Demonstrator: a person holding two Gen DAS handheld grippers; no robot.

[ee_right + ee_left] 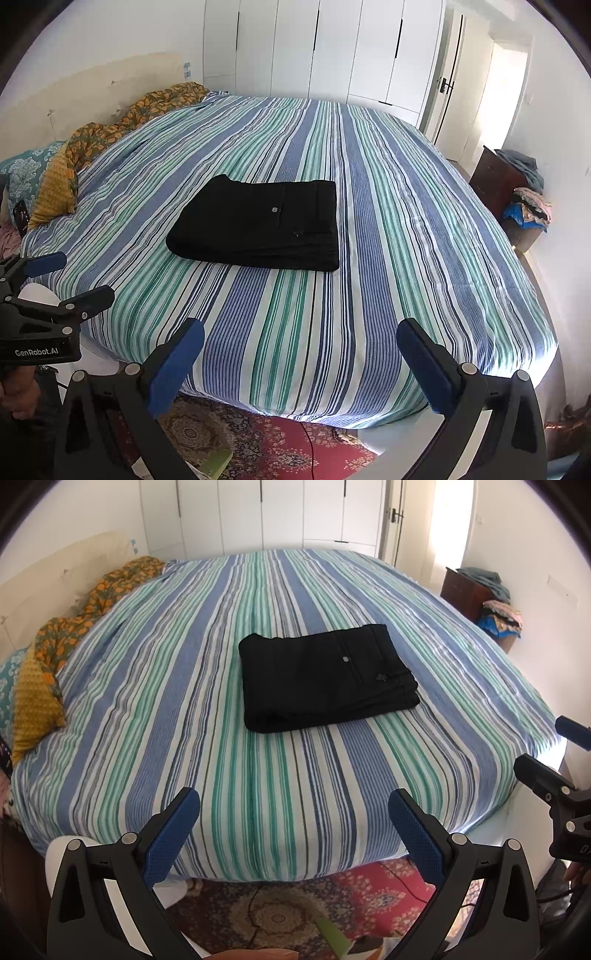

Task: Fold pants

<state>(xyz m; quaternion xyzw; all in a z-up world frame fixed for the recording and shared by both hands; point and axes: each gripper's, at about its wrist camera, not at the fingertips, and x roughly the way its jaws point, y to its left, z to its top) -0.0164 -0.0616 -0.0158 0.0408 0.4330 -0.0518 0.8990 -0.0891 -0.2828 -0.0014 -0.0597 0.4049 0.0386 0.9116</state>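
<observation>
Black pants [325,677] lie folded into a compact rectangle on the striped bedspread [184,701], near the middle of the bed. They also show in the right wrist view [258,225]. My left gripper [294,801] is open and empty, held back over the bed's near edge, well short of the pants. My right gripper [300,332] is open and empty, also over the near edge. Each gripper shows at the side of the other's view: the right one [546,753], the left one [59,280].
Pillows and an orange floral blanket [74,627] lie along the headboard at left. A brown chest with piled clothes [517,192] stands at right. White wardrobes [332,48] line the far wall. A patterned red rug [332,904] covers the floor below.
</observation>
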